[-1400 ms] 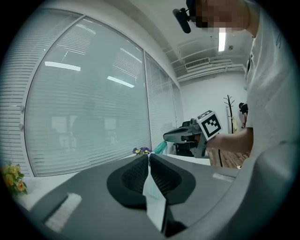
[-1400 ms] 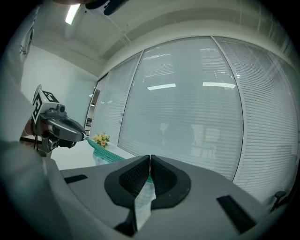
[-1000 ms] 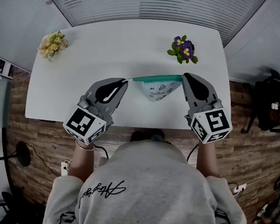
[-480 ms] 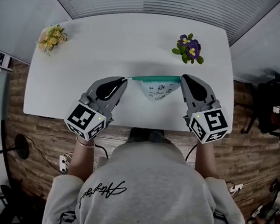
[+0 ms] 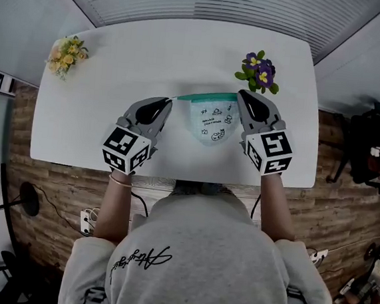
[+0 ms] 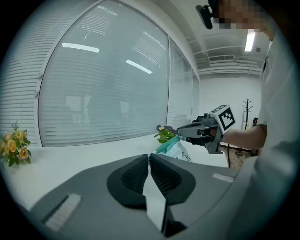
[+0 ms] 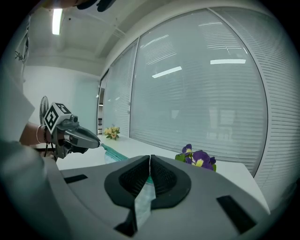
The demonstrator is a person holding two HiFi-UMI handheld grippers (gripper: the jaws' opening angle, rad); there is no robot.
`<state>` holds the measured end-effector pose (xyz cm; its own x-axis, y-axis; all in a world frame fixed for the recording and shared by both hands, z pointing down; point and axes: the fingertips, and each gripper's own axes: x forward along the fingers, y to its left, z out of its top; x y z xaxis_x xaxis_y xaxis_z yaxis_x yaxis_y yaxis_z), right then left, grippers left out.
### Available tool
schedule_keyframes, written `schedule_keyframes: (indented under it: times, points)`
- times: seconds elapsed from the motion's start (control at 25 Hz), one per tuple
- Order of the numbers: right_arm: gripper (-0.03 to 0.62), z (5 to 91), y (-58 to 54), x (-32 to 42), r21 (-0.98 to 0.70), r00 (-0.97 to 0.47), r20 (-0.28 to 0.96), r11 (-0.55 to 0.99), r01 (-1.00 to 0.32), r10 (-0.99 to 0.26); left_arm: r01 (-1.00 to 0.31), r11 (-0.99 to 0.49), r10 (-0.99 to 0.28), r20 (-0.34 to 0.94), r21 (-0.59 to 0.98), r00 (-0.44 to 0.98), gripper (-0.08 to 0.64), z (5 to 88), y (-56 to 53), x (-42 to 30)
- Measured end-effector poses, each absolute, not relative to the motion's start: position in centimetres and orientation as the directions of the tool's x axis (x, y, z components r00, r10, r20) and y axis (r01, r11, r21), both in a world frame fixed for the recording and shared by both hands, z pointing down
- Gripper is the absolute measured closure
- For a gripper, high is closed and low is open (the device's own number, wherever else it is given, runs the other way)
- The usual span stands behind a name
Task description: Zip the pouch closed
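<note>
A white pouch [image 5: 212,120] with small dark drawings and a teal zipper band [image 5: 205,97] stretches between my two grippers over the white table [image 5: 119,54]. My left gripper [image 5: 171,101] is shut on a thin pale tab at the zipper's left end. My right gripper [image 5: 239,96] is shut on the teal right end. In the left gripper view the jaws [image 6: 149,157] meet, with the pouch [image 6: 177,149] and the right gripper [image 6: 180,131] beyond. The right gripper view shows teal fabric pinched at its jaws [image 7: 150,159], and the left gripper [image 7: 98,143] across.
A small yellow flower bunch [image 5: 67,54] stands at the table's far left corner. A purple flower plant [image 5: 261,71] sits just beyond the right gripper. Window blinds run behind the table. The table's front edge lies close to the person's body.
Both grippers have moved farther over the table and closer together. The pouch came with them, and more of its printed body shows, hanging lower between them.
</note>
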<state>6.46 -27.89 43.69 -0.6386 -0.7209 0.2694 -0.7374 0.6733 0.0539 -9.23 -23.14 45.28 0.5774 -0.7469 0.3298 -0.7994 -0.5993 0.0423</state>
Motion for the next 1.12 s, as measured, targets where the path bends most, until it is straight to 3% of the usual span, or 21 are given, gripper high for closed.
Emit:
schedule_keyframes:
  times: [1.12]
  points:
    - [0.584, 54.5, -30.1, 5.2, 0.01, -0.596, 0.508, 0.697, -0.717, -0.621, -0.806, -0.592, -0.661, 0.586, -0.023, 0.469, 0.541, 54.7, -25.5, -9.7]
